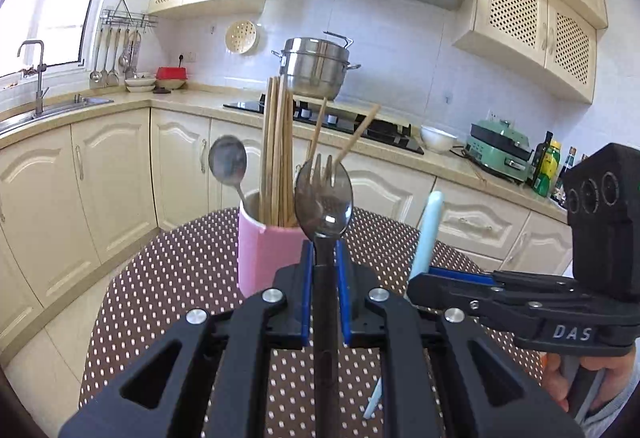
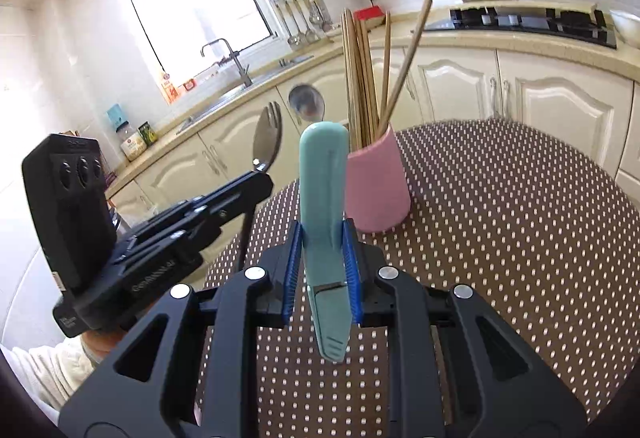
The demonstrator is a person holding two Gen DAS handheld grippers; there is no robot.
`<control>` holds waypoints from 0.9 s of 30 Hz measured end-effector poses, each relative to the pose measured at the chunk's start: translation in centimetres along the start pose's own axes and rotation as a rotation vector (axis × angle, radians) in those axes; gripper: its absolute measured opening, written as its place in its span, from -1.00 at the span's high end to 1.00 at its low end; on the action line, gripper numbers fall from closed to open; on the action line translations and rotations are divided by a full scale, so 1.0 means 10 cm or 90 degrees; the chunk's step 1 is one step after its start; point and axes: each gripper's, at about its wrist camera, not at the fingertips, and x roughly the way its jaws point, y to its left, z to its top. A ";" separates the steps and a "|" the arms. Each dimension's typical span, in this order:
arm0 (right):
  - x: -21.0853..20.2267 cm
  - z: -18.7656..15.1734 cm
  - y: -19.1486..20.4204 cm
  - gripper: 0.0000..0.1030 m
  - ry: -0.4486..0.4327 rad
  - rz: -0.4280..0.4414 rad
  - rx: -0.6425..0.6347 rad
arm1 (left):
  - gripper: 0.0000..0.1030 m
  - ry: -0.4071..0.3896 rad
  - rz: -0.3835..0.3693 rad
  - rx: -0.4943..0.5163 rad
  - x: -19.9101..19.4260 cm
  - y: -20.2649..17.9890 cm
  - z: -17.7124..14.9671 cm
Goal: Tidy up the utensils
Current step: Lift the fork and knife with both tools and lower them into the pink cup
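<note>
Jaws of left gripper (image 1: 325,270) clamp spork (image 1: 324,194); right gripper (image 2: 323,258), "DAS", clamps teal utensil (image 2: 323,198).

Your left tool (image 1: 325,278) clamps a glossy metal spork (image 1: 324,194); beside it, matt wooden chopsticks (image 1: 276,154) fill the smooth pink cup (image 1: 264,258).

Round desk (image 2: 500,198) covered with a brown cloth dotted white. One item stands directly on it: a pink cylindrical ceramic holder (image 2: 376,186), upright, toward the far edge, containing wooden chopsticks (image 2: 360,78) and a metal spoon (image 1: 228,162).
</note>
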 end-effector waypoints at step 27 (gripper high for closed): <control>0.27 1.17 -0.10 0.60 -0.204 -0.019 -0.039 | 0.78 -0.218 -0.010 -0.039 0.78 0.24 0.87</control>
